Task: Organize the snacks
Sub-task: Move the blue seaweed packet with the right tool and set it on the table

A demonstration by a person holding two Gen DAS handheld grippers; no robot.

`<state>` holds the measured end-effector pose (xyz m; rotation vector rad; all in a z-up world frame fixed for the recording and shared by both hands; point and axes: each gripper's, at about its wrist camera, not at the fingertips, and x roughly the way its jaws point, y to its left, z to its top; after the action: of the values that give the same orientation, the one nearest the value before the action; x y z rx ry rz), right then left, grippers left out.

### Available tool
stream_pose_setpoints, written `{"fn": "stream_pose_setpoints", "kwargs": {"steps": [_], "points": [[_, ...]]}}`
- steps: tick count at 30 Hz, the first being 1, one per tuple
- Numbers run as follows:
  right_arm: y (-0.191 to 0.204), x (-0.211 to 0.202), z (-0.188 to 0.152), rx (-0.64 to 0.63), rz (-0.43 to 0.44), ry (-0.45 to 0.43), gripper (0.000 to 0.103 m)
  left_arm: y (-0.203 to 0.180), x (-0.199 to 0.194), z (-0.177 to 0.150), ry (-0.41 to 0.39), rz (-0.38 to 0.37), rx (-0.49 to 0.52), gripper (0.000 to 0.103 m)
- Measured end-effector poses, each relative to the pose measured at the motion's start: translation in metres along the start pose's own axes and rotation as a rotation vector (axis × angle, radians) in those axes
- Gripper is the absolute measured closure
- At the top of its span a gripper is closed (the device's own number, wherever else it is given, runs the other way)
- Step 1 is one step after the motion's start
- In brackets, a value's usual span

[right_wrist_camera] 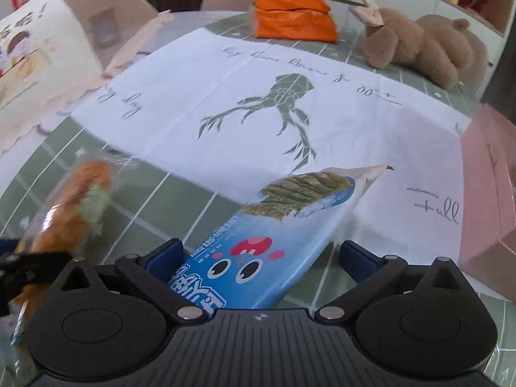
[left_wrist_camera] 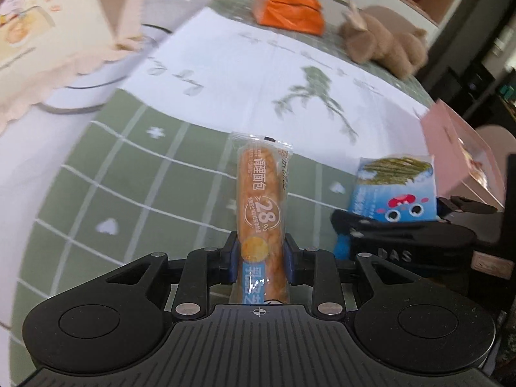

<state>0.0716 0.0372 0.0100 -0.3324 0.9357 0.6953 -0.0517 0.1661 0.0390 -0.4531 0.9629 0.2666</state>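
Note:
My left gripper (left_wrist_camera: 260, 251) is shut on a long orange bread packet (left_wrist_camera: 261, 200), which sticks up out of the jaws over the green checked tablecloth (left_wrist_camera: 129, 177). The same packet (right_wrist_camera: 67, 219) shows blurred at the left of the right wrist view. A blue seaweed-snack box (right_wrist_camera: 258, 251) lies tilted between the wide jaws of my right gripper (right_wrist_camera: 260, 256). It touches the left pad, and a gap of tablecloth shows before the right pad. In the left wrist view the blue box (left_wrist_camera: 395, 190) stands above the right gripper (left_wrist_camera: 400, 216).
A white paper sheet (right_wrist_camera: 225, 122) with a deer drawing covers the middle of the table. Behind it are an orange bag (right_wrist_camera: 293, 19) and a brown plush toy (right_wrist_camera: 419, 48). A pink box (right_wrist_camera: 490, 193) stands at the right, a cream carton (left_wrist_camera: 48, 32) at the left.

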Motion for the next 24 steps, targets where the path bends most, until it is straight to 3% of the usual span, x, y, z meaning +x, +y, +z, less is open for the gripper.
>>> {"fn": "stream_pose_setpoints", "kwargs": {"steps": [5,9,14,19,22,24], "points": [[-0.047,-0.031,-0.041,0.034,-0.032,-0.002,0.007,-0.028,0.018,-0.007,0.051,-0.087,0.08,0.072],[-0.077,-0.048,-0.067,0.066,-0.04,0.001,0.006,-0.054,0.024,-0.011,0.059,-0.106,0.165,0.072],[-0.092,-0.052,-0.075,0.157,-0.072,-0.015,0.005,-0.081,0.028,-0.017,0.056,-0.055,0.301,0.071],[-0.078,-0.052,-0.066,0.108,0.026,-0.074,0.006,-0.081,0.027,-0.019,0.058,-0.066,0.296,0.07],[-0.069,-0.059,-0.06,-0.01,-0.024,-0.101,0.007,-0.075,0.028,-0.017,0.057,-0.084,0.263,0.071],[-0.075,-0.066,-0.058,-0.014,-0.006,-0.091,0.007,-0.075,0.027,-0.018,0.053,-0.083,0.256,0.071]]}}
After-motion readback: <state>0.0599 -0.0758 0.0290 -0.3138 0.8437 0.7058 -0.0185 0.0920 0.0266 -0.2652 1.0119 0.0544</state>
